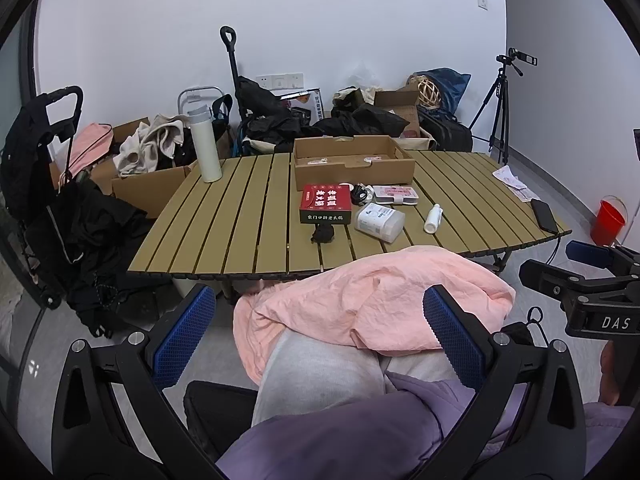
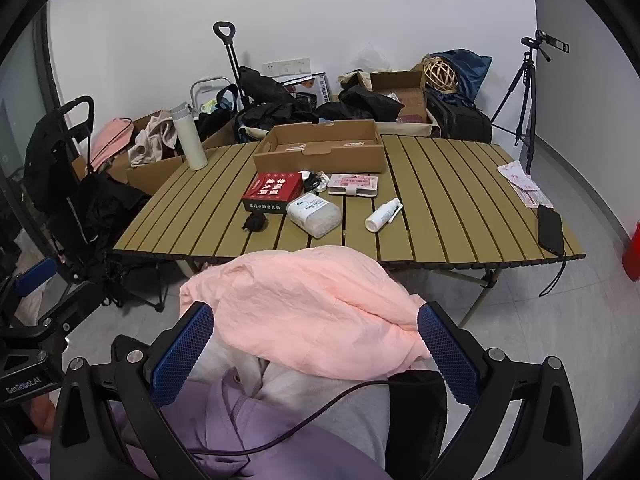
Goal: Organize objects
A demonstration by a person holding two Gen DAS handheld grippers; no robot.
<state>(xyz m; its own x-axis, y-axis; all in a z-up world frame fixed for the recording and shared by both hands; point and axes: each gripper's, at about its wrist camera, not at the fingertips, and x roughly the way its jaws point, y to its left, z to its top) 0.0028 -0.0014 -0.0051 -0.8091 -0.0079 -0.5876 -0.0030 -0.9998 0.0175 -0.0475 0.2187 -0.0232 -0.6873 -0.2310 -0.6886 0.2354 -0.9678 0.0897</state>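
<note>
Both tools hang released above the person's lap, nothing between their blue pads: the left gripper [image 1: 320,340] and the right gripper [image 2: 316,350] stand spread wide over a pink cloth [image 1: 372,300] bunched on the knees at lower centre. Beyond, mid-frame, the slatted table [image 1: 240,232] carries a red box [image 1: 326,202], a clear plastic jar [image 1: 379,220] lying beside it, a small white spray bottle [image 1: 433,218], an open cardboard tray [image 1: 352,160] and, upper left, a tall white flask [image 1: 205,144].

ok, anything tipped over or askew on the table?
Yes: the small white spray bottle and the clear plastic jar both lie on their sides near the red box. The white thermos stands upright.
</note>
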